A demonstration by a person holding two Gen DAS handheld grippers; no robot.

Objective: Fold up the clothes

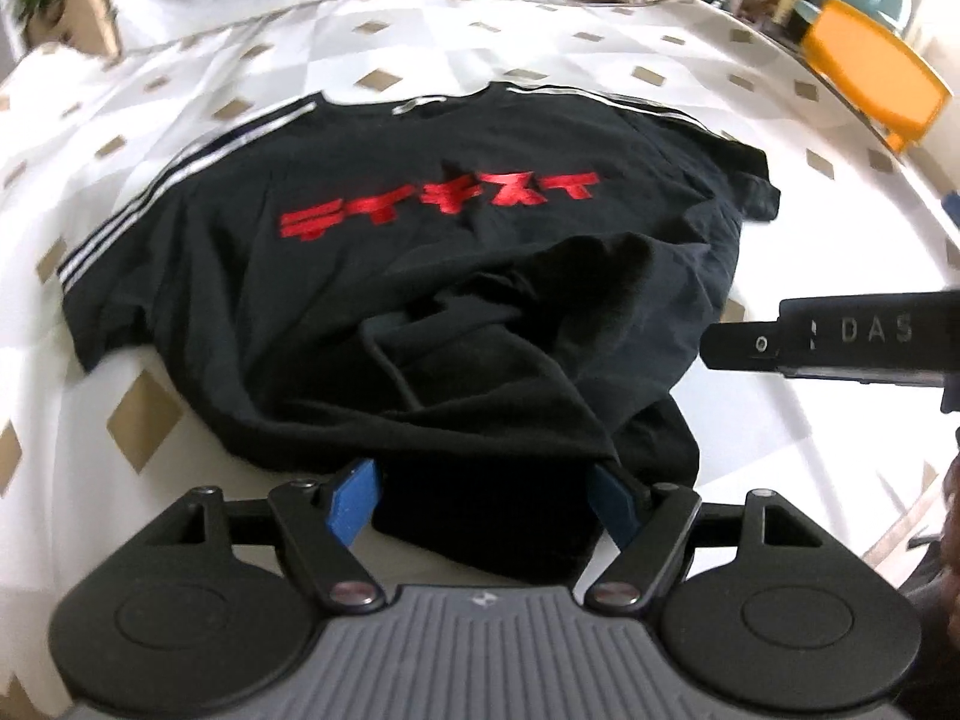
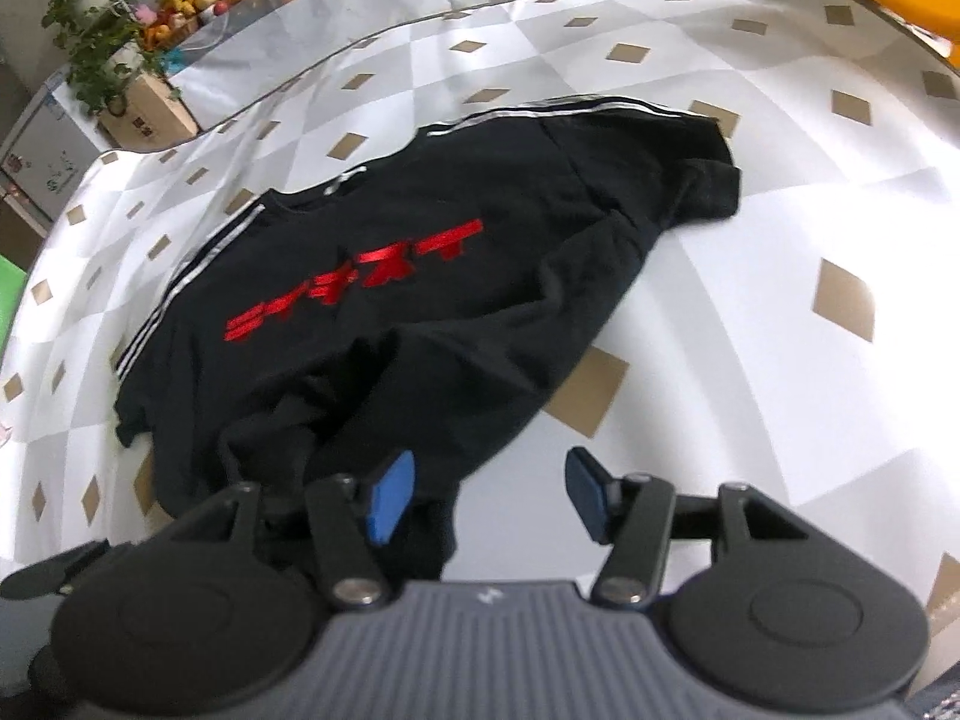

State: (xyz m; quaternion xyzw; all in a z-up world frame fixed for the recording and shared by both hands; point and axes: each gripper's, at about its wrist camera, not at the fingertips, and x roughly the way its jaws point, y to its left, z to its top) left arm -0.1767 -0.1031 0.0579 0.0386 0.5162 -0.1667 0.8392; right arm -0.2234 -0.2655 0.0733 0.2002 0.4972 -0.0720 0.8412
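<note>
T-shirt (image 1: 420,276) black, soft, rumpled hem; glossy red lettering (image 1: 441,201), 3 white stripes (image 1: 150,204).

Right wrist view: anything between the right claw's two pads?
Mostly bare tablecloth. The black T-shirt's hem reaches only the left pad; the right claw is open.

I am looking at a lived-in home, likely a dining corner. The table (image 2: 750,324) wears a white cloth with tan diamonds. Beyond its far edge I see a leafy houseplant (image 2: 99,36), a heap of fruit (image 2: 183,6) and a cardboard box (image 2: 147,111); at its right corner, an orange chair (image 1: 870,87).
</note>
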